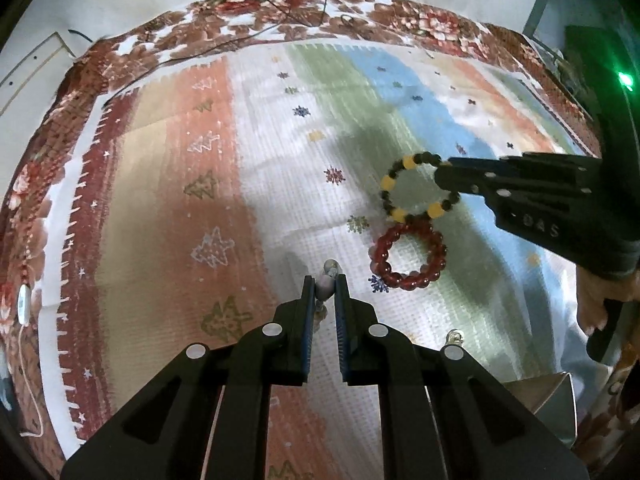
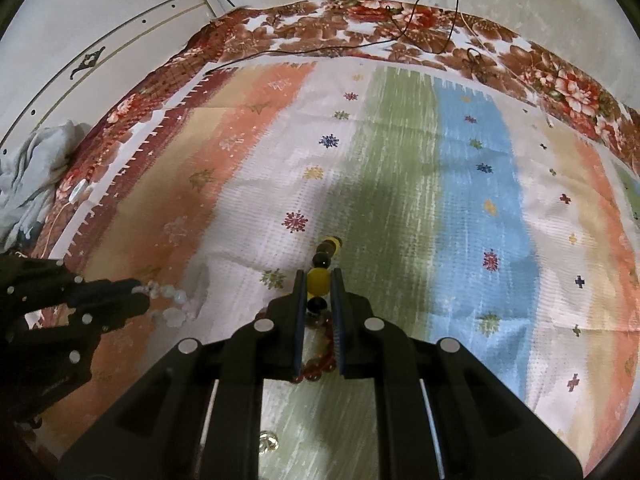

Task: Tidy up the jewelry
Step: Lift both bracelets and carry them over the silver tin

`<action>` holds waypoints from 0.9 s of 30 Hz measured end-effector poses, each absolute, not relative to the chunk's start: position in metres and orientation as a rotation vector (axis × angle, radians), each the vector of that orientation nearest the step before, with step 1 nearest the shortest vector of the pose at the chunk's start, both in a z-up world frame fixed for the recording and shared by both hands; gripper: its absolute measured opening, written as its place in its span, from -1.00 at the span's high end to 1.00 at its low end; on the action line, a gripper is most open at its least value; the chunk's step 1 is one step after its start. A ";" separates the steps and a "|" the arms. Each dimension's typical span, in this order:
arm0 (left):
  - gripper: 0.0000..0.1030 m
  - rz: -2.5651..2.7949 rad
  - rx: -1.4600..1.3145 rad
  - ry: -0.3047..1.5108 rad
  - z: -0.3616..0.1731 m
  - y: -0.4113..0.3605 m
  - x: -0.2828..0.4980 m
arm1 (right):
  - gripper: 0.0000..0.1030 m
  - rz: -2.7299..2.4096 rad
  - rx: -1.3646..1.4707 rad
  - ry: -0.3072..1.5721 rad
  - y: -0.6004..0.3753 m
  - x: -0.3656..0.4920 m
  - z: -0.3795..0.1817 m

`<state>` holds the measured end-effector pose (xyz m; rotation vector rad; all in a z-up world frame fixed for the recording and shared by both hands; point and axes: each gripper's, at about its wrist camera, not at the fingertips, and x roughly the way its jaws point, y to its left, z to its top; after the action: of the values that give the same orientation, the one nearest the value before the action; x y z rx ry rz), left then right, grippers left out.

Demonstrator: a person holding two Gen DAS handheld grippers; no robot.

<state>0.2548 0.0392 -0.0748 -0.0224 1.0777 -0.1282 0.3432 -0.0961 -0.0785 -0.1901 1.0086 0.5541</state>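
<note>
My left gripper [image 1: 325, 280] is shut on a bracelet of pale grey beads [image 1: 325, 289], which hangs between the fingers above the striped mat [image 1: 280, 160]. My right gripper [image 2: 319, 278] is shut on a black-and-yellow bead bracelet [image 2: 329, 245], pinching one yellow bead. In the left wrist view the right gripper [image 1: 442, 178] reaches in from the right, and the black-and-yellow bracelet [image 1: 386, 182] dangles from it as an open ring. A dark red bead bracelet [image 1: 400, 280] lies flat on the mat just below that ring. The right wrist view shows the left gripper [image 2: 138, 290] with the pale bracelet [image 2: 176, 300].
A small silver piece [image 1: 454, 336] lies on the mat near a box corner [image 1: 552, 392]. A floral bedspread [image 2: 360, 28] borders the mat, with thin cables [image 2: 420, 20] across it. Crumpled grey cloth [image 2: 36, 168] sits far left beside a small white device [image 2: 78, 190].
</note>
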 end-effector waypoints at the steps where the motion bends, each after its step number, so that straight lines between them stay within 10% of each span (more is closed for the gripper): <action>1: 0.82 -0.127 -0.023 1.074 -0.073 0.039 0.254 | 0.75 0.552 -0.183 1.007 -0.098 0.341 -0.076; 27: 0.82 -0.187 -0.046 0.942 -0.018 0.009 0.214 | 0.75 0.555 -0.134 0.943 -0.141 0.264 -0.017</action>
<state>0.2143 0.0086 -0.0180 -0.0456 0.9422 -0.1866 0.2639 -0.1412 -0.0170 -0.1343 0.9433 0.5554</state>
